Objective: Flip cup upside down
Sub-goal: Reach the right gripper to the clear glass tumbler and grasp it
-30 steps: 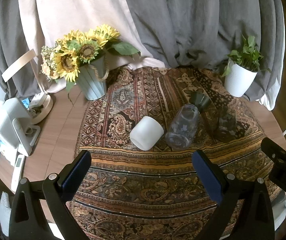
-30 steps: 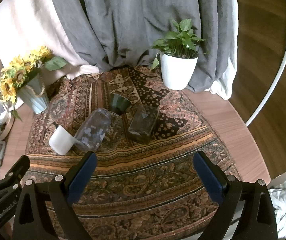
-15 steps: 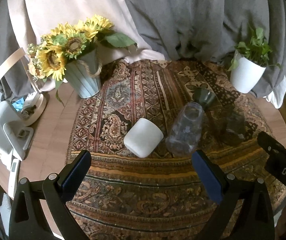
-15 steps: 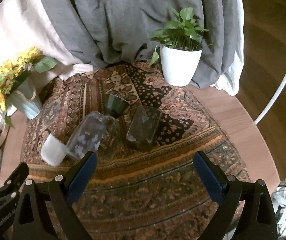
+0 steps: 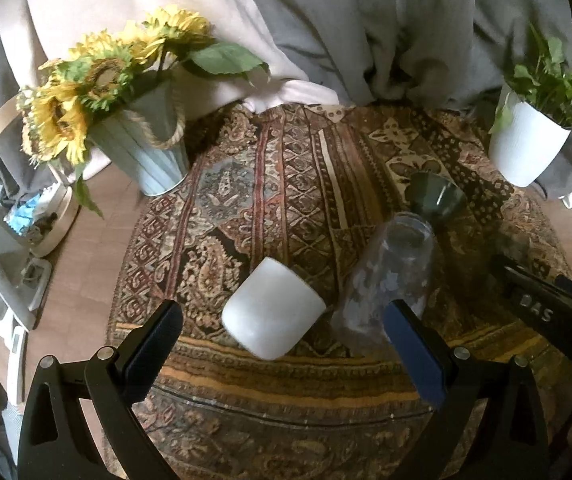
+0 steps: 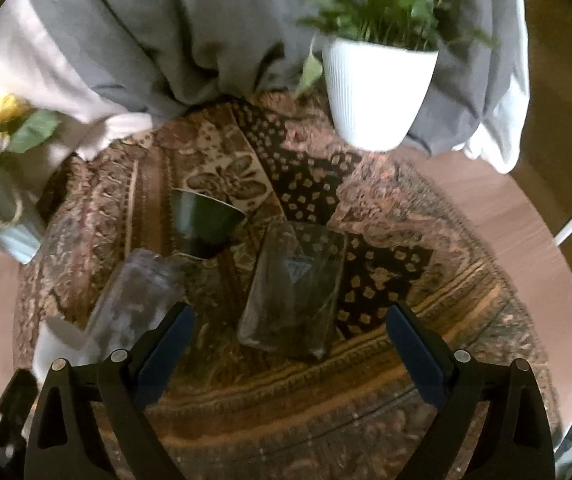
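Several cups stand on the patterned cloth (image 5: 286, 184). A white cup (image 5: 272, 314) sits just ahead of my open, empty left gripper (image 5: 284, 322), between its fingers. Right of it stand a clear printed glass (image 5: 388, 276) and a dark green cup (image 5: 436, 198). In the right wrist view a smoky square glass (image 6: 294, 284) stands just ahead of my open, empty right gripper (image 6: 290, 328). The green cup (image 6: 204, 222) and the printed glass (image 6: 134, 300) are to its left. The right gripper's body (image 5: 546, 312) shows at the left view's right edge.
A sunflower bucket (image 5: 146, 144) stands at the back left, and a white plant pot (image 5: 526, 148) (image 6: 374, 92) at the back right. Grey and white curtains hang behind. White devices (image 5: 2, 272) sit off the cloth at the left. Bare wood table (image 6: 526, 240) lies to the right.
Both grippers have moved forward and down toward the cups. The white cup now sits between the left fingers, the smoky glass close before the right ones. Both stay open.
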Available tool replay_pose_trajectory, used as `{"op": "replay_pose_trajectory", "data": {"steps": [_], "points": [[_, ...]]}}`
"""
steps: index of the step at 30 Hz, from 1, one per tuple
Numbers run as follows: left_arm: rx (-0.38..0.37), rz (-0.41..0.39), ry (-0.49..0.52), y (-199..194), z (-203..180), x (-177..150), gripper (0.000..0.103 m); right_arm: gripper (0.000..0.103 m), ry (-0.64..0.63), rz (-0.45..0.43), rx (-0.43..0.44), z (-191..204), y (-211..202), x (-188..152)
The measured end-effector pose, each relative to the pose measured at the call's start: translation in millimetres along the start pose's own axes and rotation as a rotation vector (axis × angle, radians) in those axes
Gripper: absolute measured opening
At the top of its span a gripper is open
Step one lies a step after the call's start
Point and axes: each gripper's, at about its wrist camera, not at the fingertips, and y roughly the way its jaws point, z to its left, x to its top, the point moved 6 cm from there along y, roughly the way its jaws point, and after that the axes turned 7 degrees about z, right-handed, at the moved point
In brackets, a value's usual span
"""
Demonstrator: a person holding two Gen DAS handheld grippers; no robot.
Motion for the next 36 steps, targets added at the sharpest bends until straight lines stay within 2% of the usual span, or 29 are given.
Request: {"op": "replay_pose_trajectory", "data": {"steps": [6,9,12,14,22,28,36], "points": [[0.005,0.025,-0.002,20.1,-8.9,4.9,0.103,0.096,0.007,0.034,-0.014,3.0,32.3,8.0],[0.008,0.028,-0.003,24.5,-12.3,5.2,0.103,0.093,0.025,0.049,-0.016,-0.6,43.3,8.8],[0.004,0.032,-0.007,27.8,-15.6,4.5,0.103,0.085,0.036,0.069,-0.008,-4.1,51.7,8.8],[0.003,0.035,-0.010,29.9,-17.0,4.0,0.103,0.075,0.039,0.080,-0.001,-5.4,56.3,7.9],[0.008,0.038,-0.018,28.7,-21.1,0.7,0.103,0.072,0.024,0.081,0.027,-9.0,57.0,9.1],[-0.007,0.030,-0.022,14.0,-20.3,-5.9,0.103,0.071,-0.016,0.075,0.045,-8.3,42.7,4.5],[-0.035,0.000,-0.059,-21.6,-2.1,-22.1,0.103,0.071,-0.084,0.028,0.065,-2.1,-12.4,-10.6]]}}
